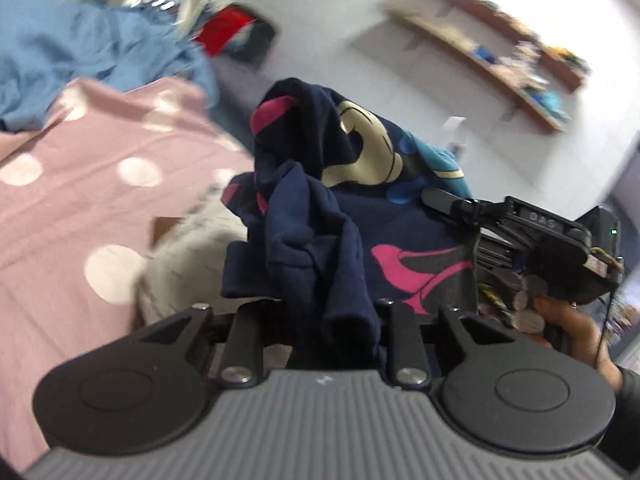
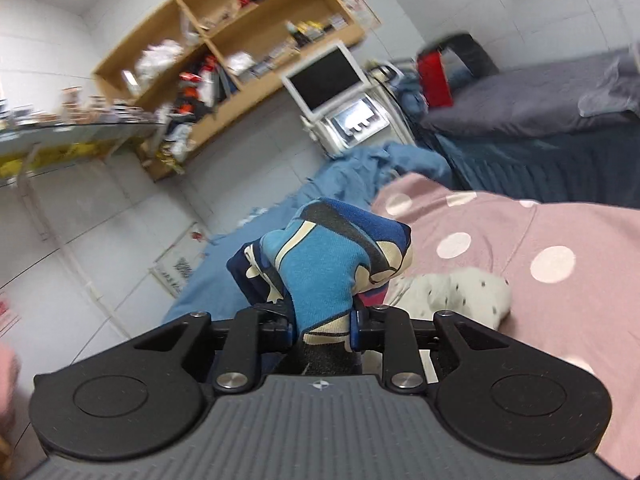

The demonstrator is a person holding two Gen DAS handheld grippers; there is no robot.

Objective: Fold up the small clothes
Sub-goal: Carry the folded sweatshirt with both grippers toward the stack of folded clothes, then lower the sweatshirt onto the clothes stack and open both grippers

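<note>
A small navy garment with a cartoon print and pink trim hangs in the air between my two grippers, above the pink dotted bedsheet. My left gripper is shut on a bunched navy fold of it. My right gripper is shut on the blue printed part of the garment; in the left wrist view it grips the garment's right edge. The fingertips of both are hidden by cloth.
A white spotted garment lies on the pink sheet under the held one. A blue cloth is heaped at the bed's far end. A dark grey bed, a white machine with a screen and wooden shelves stand beyond.
</note>
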